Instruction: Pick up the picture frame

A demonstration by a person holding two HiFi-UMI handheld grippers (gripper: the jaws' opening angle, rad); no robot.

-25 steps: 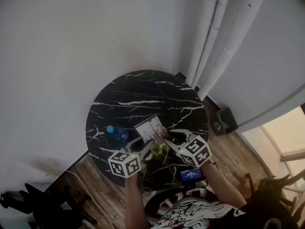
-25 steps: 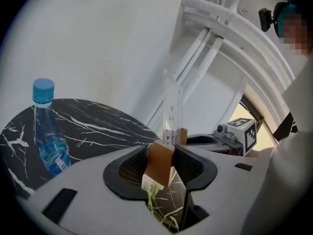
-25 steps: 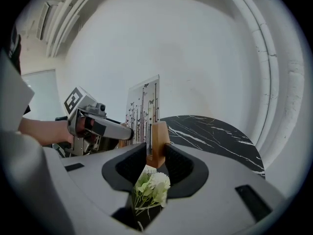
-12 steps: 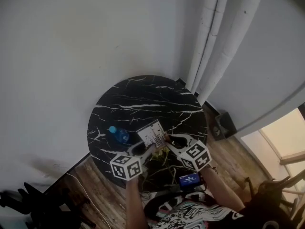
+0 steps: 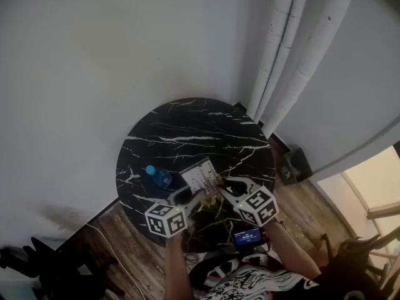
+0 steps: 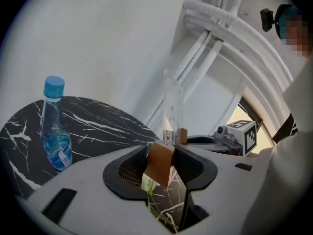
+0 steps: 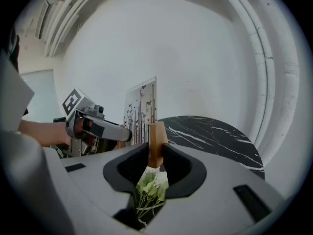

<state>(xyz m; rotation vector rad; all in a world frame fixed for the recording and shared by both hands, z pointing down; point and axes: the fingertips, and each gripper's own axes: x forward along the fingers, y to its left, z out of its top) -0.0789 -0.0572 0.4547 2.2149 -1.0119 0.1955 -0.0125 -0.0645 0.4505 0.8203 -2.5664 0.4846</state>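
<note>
The picture frame (image 5: 200,174) is a clear pane with dark line print, standing on two wooden foot blocks near the front edge of the black marble table (image 5: 187,127). My left gripper (image 5: 195,195) is shut on its left wooden block (image 6: 160,161), and the pane (image 6: 173,106) rises just beyond the jaws. From the other side, my right gripper (image 5: 220,186) is shut on the right wooden block (image 7: 156,142), with the printed pane (image 7: 142,112) behind it. The left gripper (image 7: 124,136) also shows in the right gripper view.
A blue-capped water bottle (image 5: 158,177) (image 6: 55,126) stands left of the frame. White and green flowers (image 7: 150,187) lie below the jaws. A phone with a lit screen (image 5: 249,235) sits by the person's lap. White pipes (image 5: 294,49) run up the back right corner.
Both grippers and the frame keep their places at the table's front edge. Only the head view has shifted slightly.
</note>
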